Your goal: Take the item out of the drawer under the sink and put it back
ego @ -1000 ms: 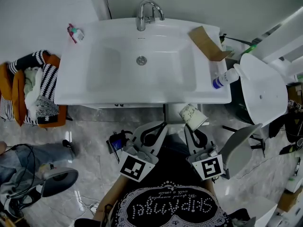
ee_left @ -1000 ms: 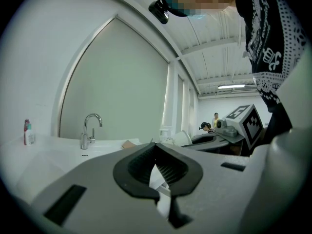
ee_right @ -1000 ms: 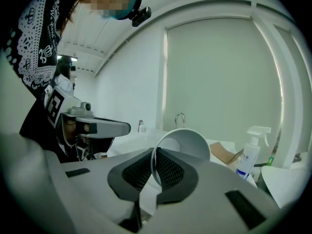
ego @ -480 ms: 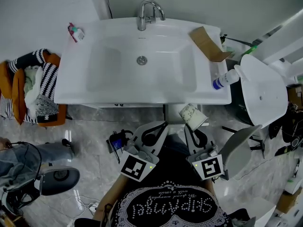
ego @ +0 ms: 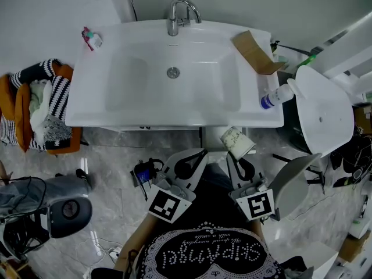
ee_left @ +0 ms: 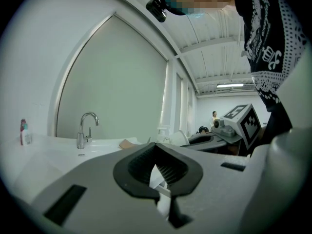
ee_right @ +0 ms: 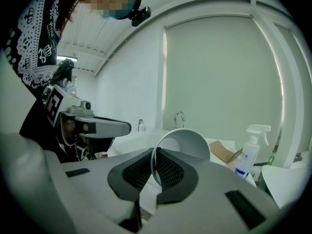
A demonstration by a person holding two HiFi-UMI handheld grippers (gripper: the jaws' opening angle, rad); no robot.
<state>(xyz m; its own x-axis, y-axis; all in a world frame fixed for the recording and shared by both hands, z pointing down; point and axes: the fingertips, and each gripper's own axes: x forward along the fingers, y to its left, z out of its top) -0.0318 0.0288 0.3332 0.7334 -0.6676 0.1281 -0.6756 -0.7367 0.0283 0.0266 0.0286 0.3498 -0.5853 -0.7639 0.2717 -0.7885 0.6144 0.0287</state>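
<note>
Right tongs (ee_right: pixel 155 172) pinch the rim of the white speckled paper cup (ee_right: pixel 183 143); left tongs (ee_left: pixel 157 167) are closed and empty. The pinch should be firm without crushing the rim.

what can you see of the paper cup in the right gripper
The paper cup is white, with dark speckled print on the outside and a plain white inside. It hangs tilted in the air just in front of the sink. Its thin wall is pinched at the rim between the fingers of the right gripper, one inside and one outside. Nothing else touches it.
</note>
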